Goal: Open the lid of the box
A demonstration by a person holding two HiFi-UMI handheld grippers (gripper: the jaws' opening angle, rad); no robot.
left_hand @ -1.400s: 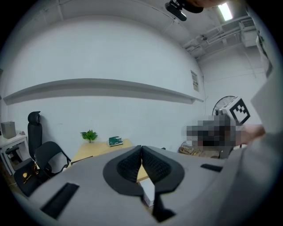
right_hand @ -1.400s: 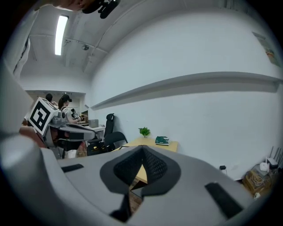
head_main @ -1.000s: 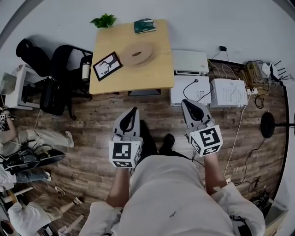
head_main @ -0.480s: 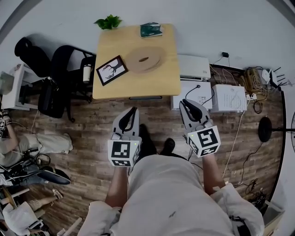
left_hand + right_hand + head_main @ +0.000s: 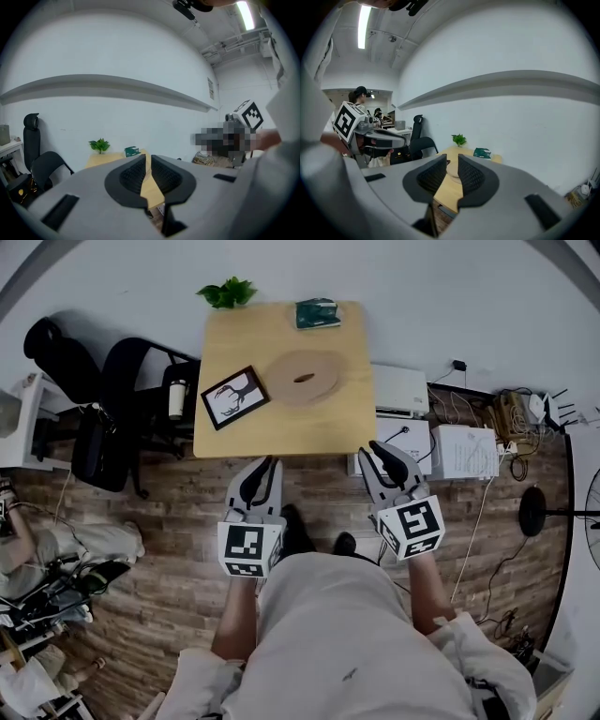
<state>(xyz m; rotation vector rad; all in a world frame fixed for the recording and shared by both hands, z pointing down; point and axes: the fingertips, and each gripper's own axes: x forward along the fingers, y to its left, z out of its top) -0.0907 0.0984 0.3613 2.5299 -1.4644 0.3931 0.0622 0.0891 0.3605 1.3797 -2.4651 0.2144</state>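
A round flat wooden box (image 5: 303, 377) with a slot in its lid lies on the light wooden table (image 5: 281, 432); a small green box (image 5: 317, 313) sits at the table's far edge. Both grippers are held over the floor just short of the table's near edge. My left gripper (image 5: 268, 465) has its jaws together, with nothing between them (image 5: 147, 157). My right gripper (image 5: 375, 448) is opening; nothing is between its pads (image 5: 452, 159). The round box (image 5: 452, 169) shows through that gap, still far ahead. The green box (image 5: 132, 151) shows beyond the left jaws.
A framed deer picture (image 5: 234, 397) and a potted plant (image 5: 228, 292) are also on the table. Black office chairs (image 5: 131, 399) stand to its left, white units (image 5: 401, 390) and cables to its right. People sit at the far left (image 5: 56, 549).
The table has come nearer to both grippers as the person steps forward. The right gripper's jaws have parted.
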